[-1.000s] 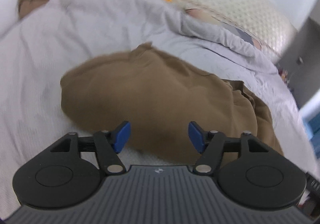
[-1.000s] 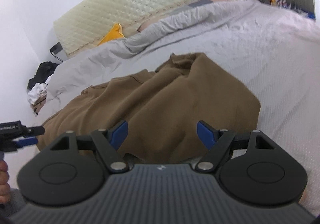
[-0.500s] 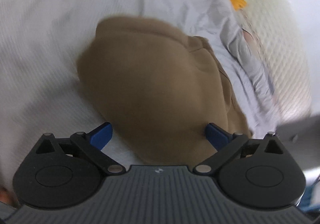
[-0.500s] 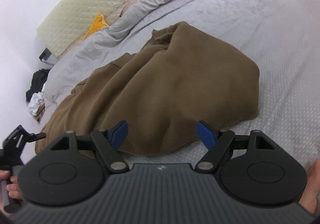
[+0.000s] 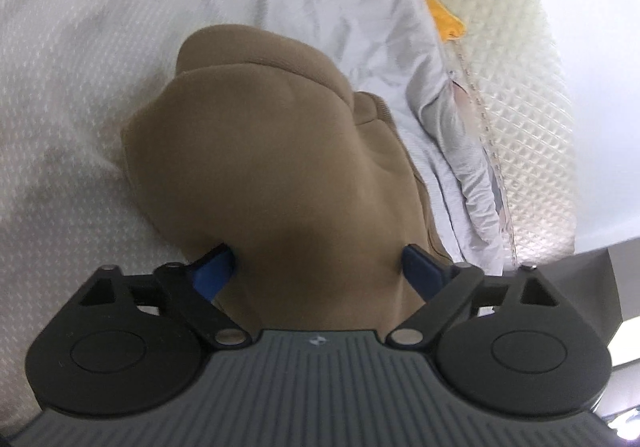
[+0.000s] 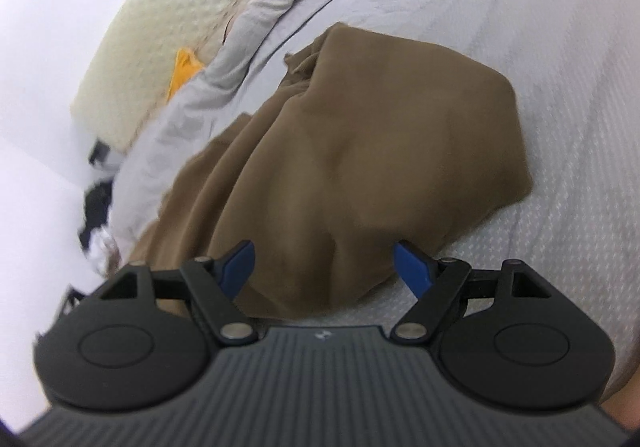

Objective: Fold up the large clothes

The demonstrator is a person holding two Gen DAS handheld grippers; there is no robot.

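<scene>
Left wrist view: left claw (image 5: 316,267) closing around the brown garment (image 5: 272,151), bunched on the bed (image 5: 72,47); right claw (image 6: 324,263) hangs wide over its near edge, nothing pinched yet, presumably for lifting

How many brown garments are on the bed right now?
1. The brown garment lies bunched on the grey bedsheet, just ahead of both hand-held grippers. Its folds could hide another piece underneath.
</scene>
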